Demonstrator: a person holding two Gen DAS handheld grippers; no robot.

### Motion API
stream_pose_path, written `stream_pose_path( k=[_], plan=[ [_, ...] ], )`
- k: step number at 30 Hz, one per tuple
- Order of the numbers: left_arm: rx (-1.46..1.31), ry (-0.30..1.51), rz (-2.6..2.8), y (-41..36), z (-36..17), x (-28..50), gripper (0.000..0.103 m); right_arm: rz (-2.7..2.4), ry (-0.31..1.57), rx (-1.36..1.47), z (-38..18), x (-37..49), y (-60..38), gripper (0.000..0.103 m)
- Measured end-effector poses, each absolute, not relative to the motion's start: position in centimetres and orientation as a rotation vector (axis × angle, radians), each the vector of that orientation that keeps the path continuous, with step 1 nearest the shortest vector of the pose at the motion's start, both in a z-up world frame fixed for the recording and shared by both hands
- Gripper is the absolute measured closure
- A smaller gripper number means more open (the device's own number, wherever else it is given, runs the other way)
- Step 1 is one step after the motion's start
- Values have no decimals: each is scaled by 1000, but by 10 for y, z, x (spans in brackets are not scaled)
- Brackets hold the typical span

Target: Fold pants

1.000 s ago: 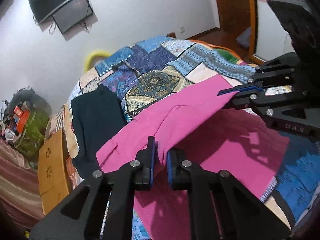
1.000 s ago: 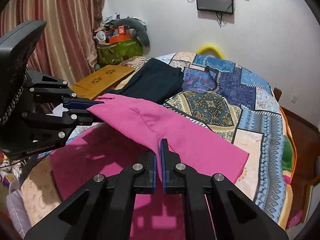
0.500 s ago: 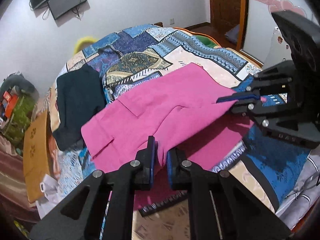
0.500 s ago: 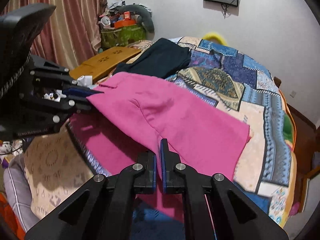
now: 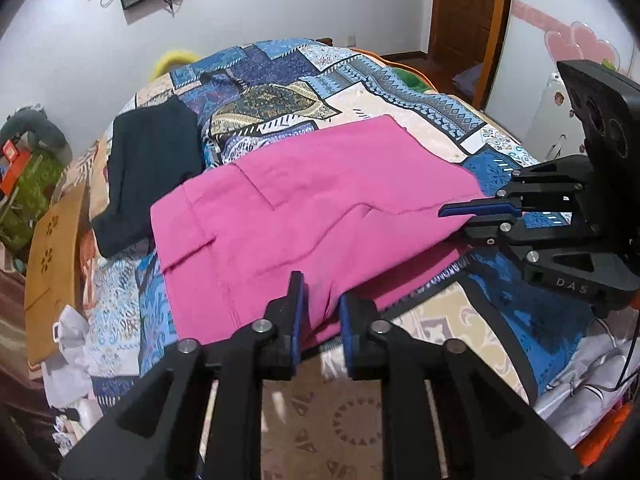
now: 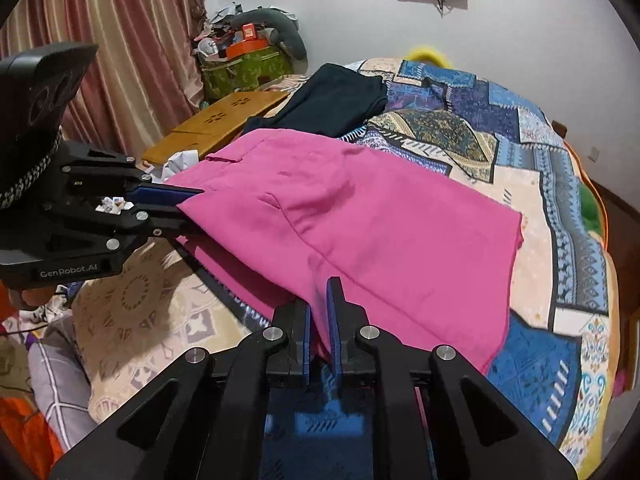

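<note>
Pink pants [image 5: 312,200] lie folded over on the patchwork bedspread [image 5: 280,80], and they also show in the right wrist view [image 6: 380,220]. My left gripper [image 5: 322,300] holds the near fold edge, its jaws slightly parted with pink cloth between them. It appears at the left of the right wrist view [image 6: 188,204]. My right gripper [image 6: 318,312] pinches the same near edge further right, jaws nearly closed on cloth. It appears at the right of the left wrist view [image 5: 460,216].
A dark folded garment [image 5: 152,168] lies behind the pants. A wooden lap table [image 6: 224,120] and clutter sit by the curtain. A beige patterned blanket [image 5: 340,420] covers the near bed edge. A door [image 5: 464,12] stands at the far right.
Both grippers pulled the pink fold edge toward the near side of the bed and lowered it, so the pants now lie flatter. The left jaws have parted a little.
</note>
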State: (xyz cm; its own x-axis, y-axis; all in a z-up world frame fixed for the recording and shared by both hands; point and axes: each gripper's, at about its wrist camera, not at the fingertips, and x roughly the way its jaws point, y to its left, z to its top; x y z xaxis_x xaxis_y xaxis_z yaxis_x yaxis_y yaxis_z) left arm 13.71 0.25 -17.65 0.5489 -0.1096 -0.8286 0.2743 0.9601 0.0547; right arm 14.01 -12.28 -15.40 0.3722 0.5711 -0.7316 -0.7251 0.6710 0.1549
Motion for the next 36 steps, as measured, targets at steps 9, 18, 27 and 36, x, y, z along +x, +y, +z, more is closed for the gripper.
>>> stream_pose_path(
  k=[9,18,27,36],
  plan=[
    [77,933,-230,22,-155,123,49,852,866,-110,-137,130,-140,78],
    [3,858,-184,32,-130,141,31,819,852,16,-126,145,-129,75],
    [-5,976,-105,45,-181,166,30,820,999,52,-167,160,-111,70],
    [-95,996,-36,92,-198,148,23,721,1006,49,-179,154,-152,70]
  ],
)
